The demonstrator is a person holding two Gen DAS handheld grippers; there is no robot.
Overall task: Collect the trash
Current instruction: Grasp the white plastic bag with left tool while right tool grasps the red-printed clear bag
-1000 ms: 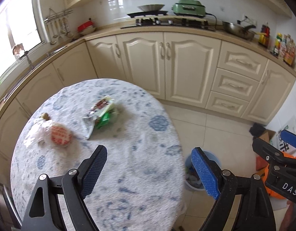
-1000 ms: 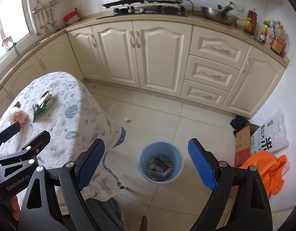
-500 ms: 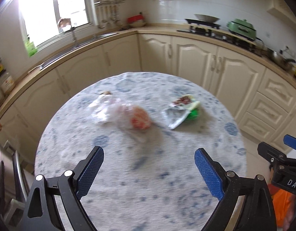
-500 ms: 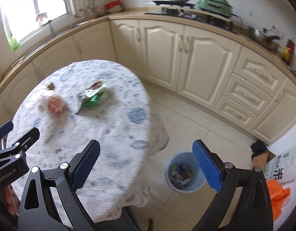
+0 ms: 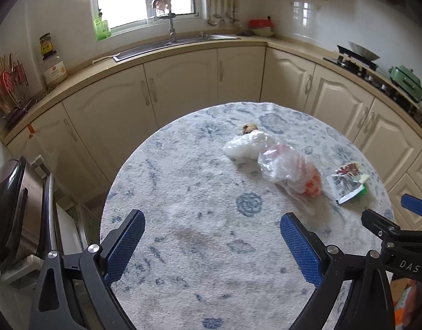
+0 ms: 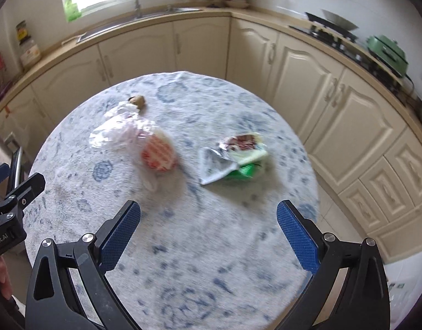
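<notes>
A round table (image 5: pixel 200 247) with a blue-patterned white cloth holds the trash. A crumpled clear plastic bag with an orange-red print (image 5: pixel 290 169) lies right of centre; it also shows in the right wrist view (image 6: pixel 145 140). A white, red and green snack wrapper (image 5: pixel 348 183) lies to its right, also seen in the right wrist view (image 6: pixel 235 156). A small brown scrap (image 5: pixel 249 128) lies behind the bag. My left gripper (image 5: pixel 212 243) and right gripper (image 6: pixel 208 232) are both open and empty, above the table's near side.
Cream kitchen cabinets (image 5: pixel 183 88) curve behind the table, with a sink (image 5: pixel 172 41) under the window and a stove (image 5: pixel 356 60) at right. A metal appliance (image 5: pixel 16 209) stands at the table's left. The trash bin is out of view.
Both grippers have swung left from the floor and blue bin to face the table. The trash now lies straight ahead of them. Both stayed open.
</notes>
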